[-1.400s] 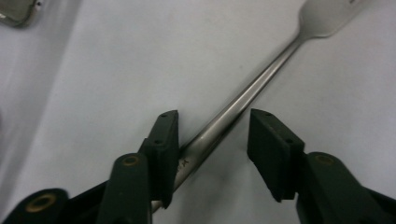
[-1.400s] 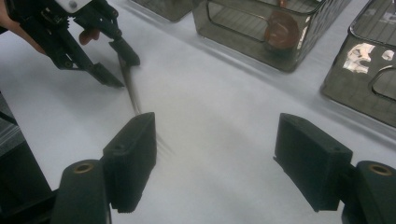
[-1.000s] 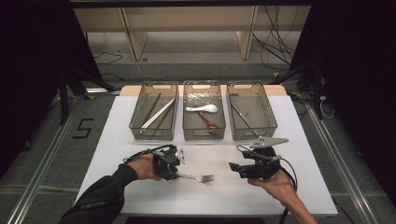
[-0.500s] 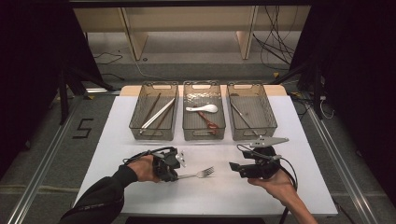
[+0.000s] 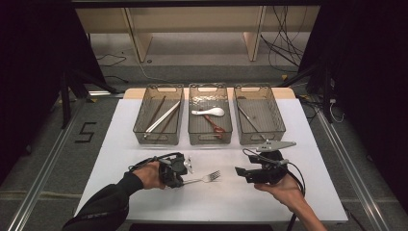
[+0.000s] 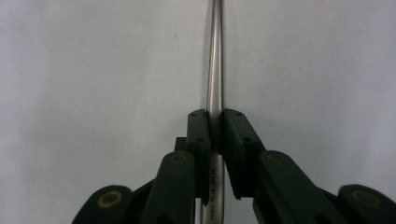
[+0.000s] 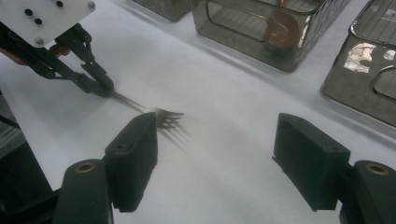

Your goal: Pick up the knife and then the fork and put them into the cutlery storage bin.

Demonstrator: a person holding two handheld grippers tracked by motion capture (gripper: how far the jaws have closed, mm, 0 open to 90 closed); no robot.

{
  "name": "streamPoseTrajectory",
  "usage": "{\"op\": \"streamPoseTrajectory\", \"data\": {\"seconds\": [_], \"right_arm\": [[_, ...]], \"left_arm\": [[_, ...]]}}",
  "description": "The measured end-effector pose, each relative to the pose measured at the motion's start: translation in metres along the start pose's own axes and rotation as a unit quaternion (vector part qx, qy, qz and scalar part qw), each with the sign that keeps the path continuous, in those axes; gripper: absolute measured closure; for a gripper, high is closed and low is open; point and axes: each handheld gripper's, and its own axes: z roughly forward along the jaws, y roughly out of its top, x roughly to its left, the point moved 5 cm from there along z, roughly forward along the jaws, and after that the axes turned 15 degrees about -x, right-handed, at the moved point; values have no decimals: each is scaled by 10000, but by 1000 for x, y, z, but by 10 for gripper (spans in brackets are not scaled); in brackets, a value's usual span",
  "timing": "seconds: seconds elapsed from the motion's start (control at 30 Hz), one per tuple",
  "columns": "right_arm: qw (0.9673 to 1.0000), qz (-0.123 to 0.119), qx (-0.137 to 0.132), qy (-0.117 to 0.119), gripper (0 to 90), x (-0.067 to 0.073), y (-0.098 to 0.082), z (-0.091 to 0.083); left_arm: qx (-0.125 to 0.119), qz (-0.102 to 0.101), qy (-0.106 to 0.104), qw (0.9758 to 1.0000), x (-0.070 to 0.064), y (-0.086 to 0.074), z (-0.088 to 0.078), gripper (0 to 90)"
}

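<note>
the fork [image 5: 206, 178] sits low over the white table [image 5: 312, 159], handle clamped in my left gripper [image 5: 179, 168], tines toward my right gripper [image 5: 240, 172], whose jaws stand apart and empty. three baskets [image 5: 210, 115] already hold utensils; i judge binning the fork remains.

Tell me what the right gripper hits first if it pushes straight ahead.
Probably the silver metal fork's tines, held by the left gripper. The right gripper points leftward at them with jaws open; depth is unclear.
</note>
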Motion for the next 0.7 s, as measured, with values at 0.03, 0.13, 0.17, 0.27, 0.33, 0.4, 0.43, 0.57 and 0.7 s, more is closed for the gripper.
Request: {"op": "streamPoseTrajectory", "data": {"seconds": [0.03, 0.13, 0.17, 0.27, 0.33, 0.4, 0.43, 0.57, 0.7], "right_arm": [[10000, 4, -9, -7, 314, 0, 0, 0], [10000, -4, -16, -13, 314, -1, 0, 0], [10000, -4, -14, -10, 315, -1, 0, 0], [10000, 3, -11, 4, 315, 0, 0, 0], [10000, -21, 3, 23, 315, 1, 0, 0], [10000, -30, -8, 30, 316, 1, 0, 0], [10000, -31, -17, 31, 315, 2, 0, 0], [10000, -44, -1, 52, 317, 3, 0, 1], [9999, -78, -5, 102, 317, 7, 0, 3]], "left_arm": [[-22, -63, -9, 10000, 0, 0, 0, 809], [-30, -234, -39, 9997, 1, 0, 0, 809], [-25, -250, -51, 9997, 1, 0, -1, 809], [-23, -362, -148, 9992, -1, 1, -1, 809], [-2, -377, -115, 9992, -2, 2, -2, 809], [-33, -397, -122, 9991, -2, 3, -4, 809], [-68, -458, -133, 9988, -2, 4, -4, 809], [-105, -476, -131, 9987, -3, 5, -6, 809], [-121, -515, -182, 9984, -4, 6, -8, 809]]}}
